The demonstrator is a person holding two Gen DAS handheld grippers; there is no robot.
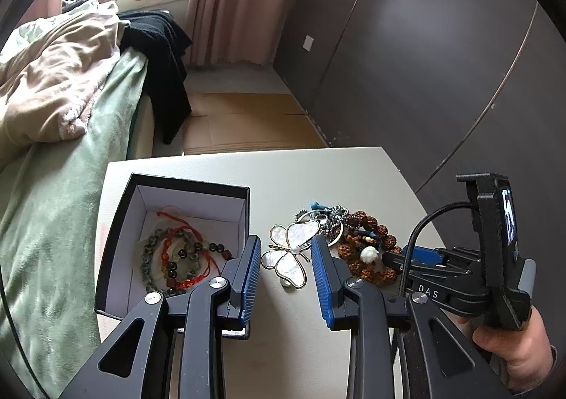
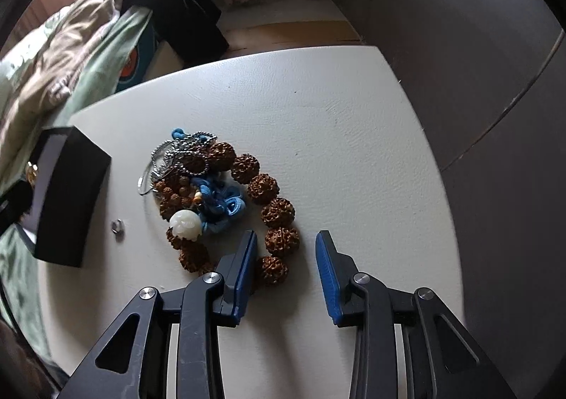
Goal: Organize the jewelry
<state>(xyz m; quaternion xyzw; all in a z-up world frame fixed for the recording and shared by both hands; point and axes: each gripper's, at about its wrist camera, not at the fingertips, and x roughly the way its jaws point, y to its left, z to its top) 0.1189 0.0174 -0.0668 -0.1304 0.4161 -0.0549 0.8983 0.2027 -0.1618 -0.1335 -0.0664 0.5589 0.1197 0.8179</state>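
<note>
A black box with a white inside stands at the table's left; it holds several bead bracelets. A mother-of-pearl butterfly brooch lies on the table between the fingers of my open left gripper. To its right is a heap of brown seed-bead bracelets with a silver chain and blue cord. My right gripper is open, its fingers either side of a large brown bead of the bracelet. The right gripper also shows in the left wrist view. The box shows in the right wrist view.
A small silver ring lies on the white table between box and heap. A bed with a green blanket borders the table's left. A dark wall stands to the right.
</note>
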